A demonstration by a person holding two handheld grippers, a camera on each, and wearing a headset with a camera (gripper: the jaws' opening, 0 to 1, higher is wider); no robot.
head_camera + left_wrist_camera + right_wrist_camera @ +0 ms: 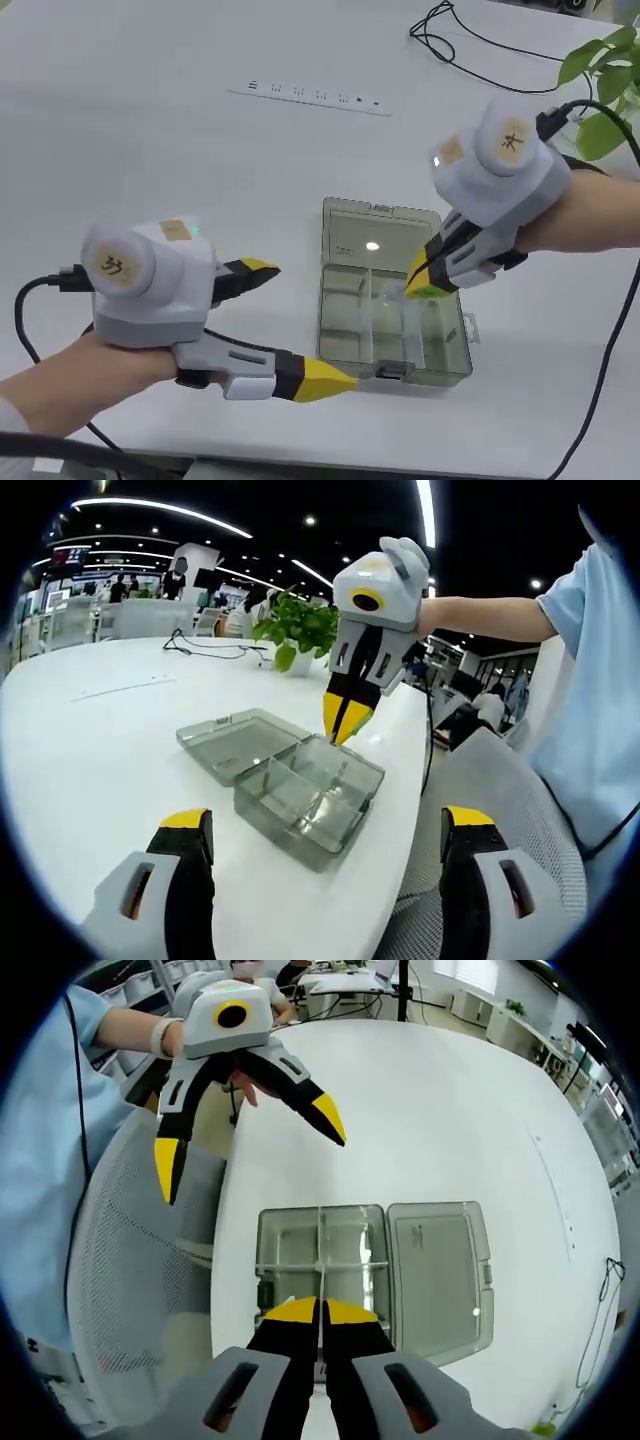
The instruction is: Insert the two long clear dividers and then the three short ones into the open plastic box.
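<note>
The open clear plastic box (430, 372) lies near the table's front edge, its lid (378, 238) folded flat behind it. Clear dividers (368, 310) stand inside it. My right gripper (425, 287) hangs over the box's right half, shut on a thin clear divider (322, 1260) that runs edge-on down into the box (264, 1260). My left gripper (295, 323) is open and empty, just left of the box. In the left gripper view the box (300, 842) sits ahead of my left gripper (325, 825), with the right gripper (345, 722) above its far side.
A white power strip (315, 97) lies far back on the table. A black cable (470, 50) and a green plant (605, 60) are at the back right. A grey mesh chair (140, 1260) stands past the table edge next to the box.
</note>
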